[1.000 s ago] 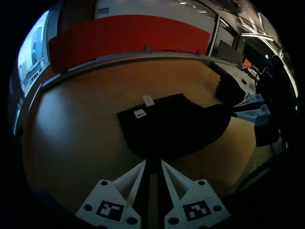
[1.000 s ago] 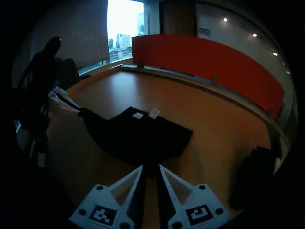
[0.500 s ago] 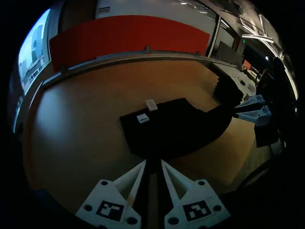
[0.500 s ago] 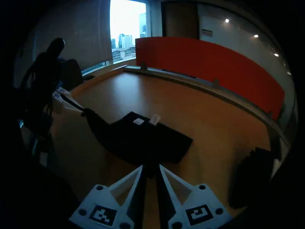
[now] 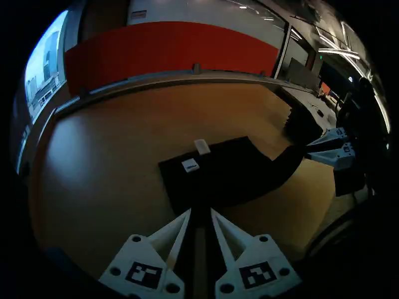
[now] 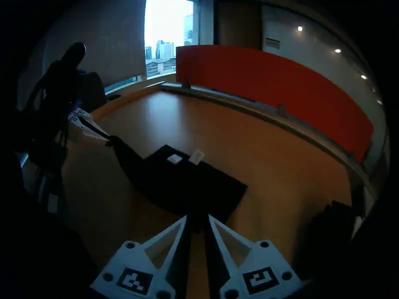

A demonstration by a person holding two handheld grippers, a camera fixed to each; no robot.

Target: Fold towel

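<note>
Two near corners of the dark towel (image 5: pixel 229 169) are pinched, one in each tool. The left gripper (image 5: pixel 200 214) has its jaws closed on the cloth at its tips, and the right gripper (image 6: pixel 198 218) does the same. The held edge hangs raised between them, on the near side of the worktop (image 5: pixel 99 149). The rest of the towel lies flat ahead of both jaws, toward the far edge, where two white tags (image 5: pixel 190 165) sit on one corner. I judge the fold must carry the held edge straight forward, with neither hand nearer.
</note>
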